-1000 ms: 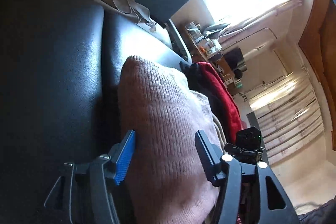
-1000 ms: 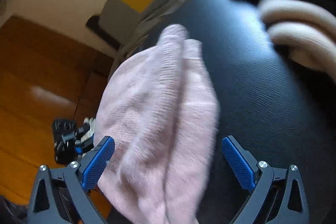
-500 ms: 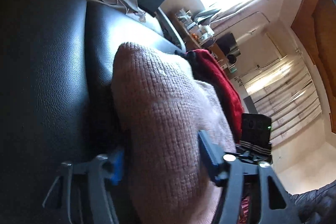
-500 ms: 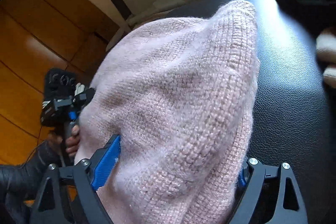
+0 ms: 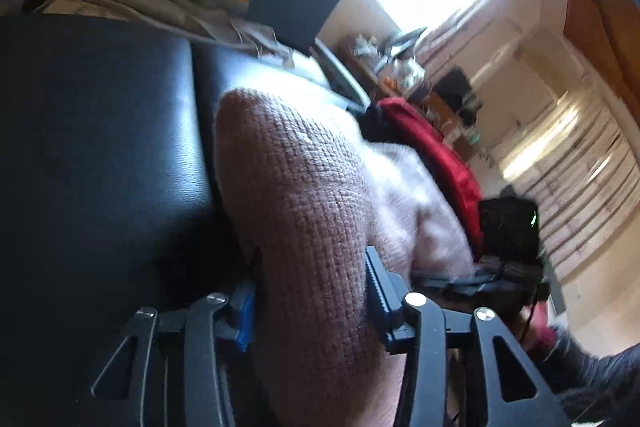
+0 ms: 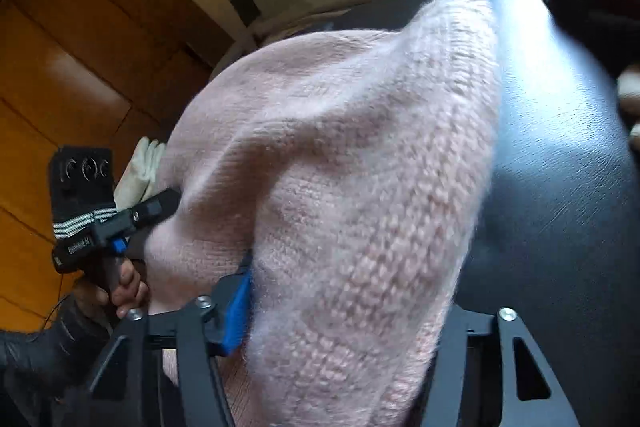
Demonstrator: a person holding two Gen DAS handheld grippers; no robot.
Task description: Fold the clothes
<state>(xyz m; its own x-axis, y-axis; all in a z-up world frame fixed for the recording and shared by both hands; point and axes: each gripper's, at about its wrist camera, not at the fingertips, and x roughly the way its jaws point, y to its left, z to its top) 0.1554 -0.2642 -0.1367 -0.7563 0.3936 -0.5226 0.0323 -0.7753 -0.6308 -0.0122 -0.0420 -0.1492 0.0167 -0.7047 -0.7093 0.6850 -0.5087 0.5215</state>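
In the left wrist view, the pink knit sweater (image 5: pixel 316 227) is seen bunched on the black leather cushion (image 5: pixel 100 147), filling the left gripper (image 5: pixel 310 301). Its jaws have just been closing; both blue pads are pressed into the knit, so a fold is pinched. A red garment (image 5: pixel 436 155) lies beyond, touching the sweater.

In the right wrist view, the same sweater is draped across the right gripper (image 6: pixel 340 315). Jaws have just been closing here too; the left blue pad (image 6: pixel 238 311) is sunk into the wool, the other pad is hidden under it. The knit is clamped.
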